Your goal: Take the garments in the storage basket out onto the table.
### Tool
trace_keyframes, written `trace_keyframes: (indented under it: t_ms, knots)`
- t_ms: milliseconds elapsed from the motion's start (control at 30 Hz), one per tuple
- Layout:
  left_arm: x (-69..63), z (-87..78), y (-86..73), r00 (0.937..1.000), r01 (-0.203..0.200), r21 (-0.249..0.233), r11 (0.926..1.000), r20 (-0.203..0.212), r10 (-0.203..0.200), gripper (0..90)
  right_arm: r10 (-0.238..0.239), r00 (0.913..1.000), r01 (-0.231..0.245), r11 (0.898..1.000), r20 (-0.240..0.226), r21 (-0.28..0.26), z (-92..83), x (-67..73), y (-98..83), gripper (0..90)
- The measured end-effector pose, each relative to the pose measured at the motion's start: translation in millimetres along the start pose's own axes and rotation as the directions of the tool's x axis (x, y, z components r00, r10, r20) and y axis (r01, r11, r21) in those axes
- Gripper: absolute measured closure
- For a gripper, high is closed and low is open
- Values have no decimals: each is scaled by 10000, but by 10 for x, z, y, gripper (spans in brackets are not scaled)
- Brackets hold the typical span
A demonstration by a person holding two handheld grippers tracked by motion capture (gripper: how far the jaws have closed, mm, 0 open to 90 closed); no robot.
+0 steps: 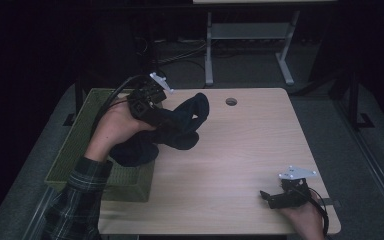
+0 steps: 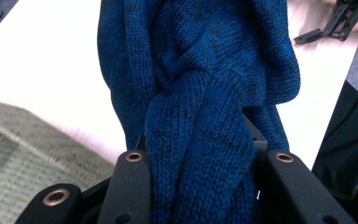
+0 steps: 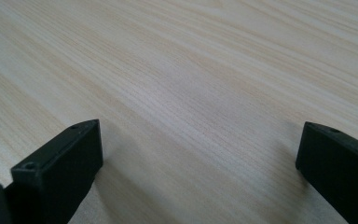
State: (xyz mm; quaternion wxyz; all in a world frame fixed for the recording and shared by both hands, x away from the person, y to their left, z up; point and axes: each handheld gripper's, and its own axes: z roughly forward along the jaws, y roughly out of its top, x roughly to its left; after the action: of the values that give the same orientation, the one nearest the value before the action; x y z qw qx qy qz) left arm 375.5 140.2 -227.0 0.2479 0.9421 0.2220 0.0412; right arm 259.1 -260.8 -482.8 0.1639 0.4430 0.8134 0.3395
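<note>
A dark blue knitted garment point(image 1: 182, 125) hangs bunched over the table's left edge, its lower part drooping into the green basket point(image 1: 75, 165). My left gripper point(image 1: 156, 114) is shut on a thick fold of it. In the left gripper view the blue knit point(image 2: 200, 84) is pinched between the two black jaws of that gripper point(image 2: 200, 140). My right gripper point(image 1: 265, 196) rests low at the table's near right corner, held in a hand. In the right gripper view it point(image 3: 200, 154) stands open with bare wood between its fingers.
The light wooden table point(image 1: 240, 150) has a round cable hole point(image 1: 231, 101) near its far edge. The woven green basket point(image 2: 18, 158) stands against the table's left side. A desk frame point(image 1: 250, 35) and cables lie on the dark floor beyond.
</note>
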Motion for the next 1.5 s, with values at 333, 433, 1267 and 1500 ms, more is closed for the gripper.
trace_keyframes:
  t_ms: [333, 433, 1267, 1500]
  knots:
    - [-139, 268, 221, 9988, -348, -102, 9993, 332, 351, 654, 22, 10000, -22, 10000, -5, 9, -2, 1, 0, 2]
    - [-182, 351, 290, 9983, -397, -141, 9991, 419, 402, 654, 11, 10000, -11, 10000, -3, 5, -1, 0, 0, 2]
    - [-449, 1154, 598, 9938, -516, -135, 9986, 977, 527, 654, -45, 10000, 45, 10000, -27, -1, -1, -5, 1, 2]
    - [-524, 1403, 650, 9915, -559, -131, 9984, 1169, 571, 654, -44, 10000, 44, 10000, -58, -22, 2, -5, 1, 2]
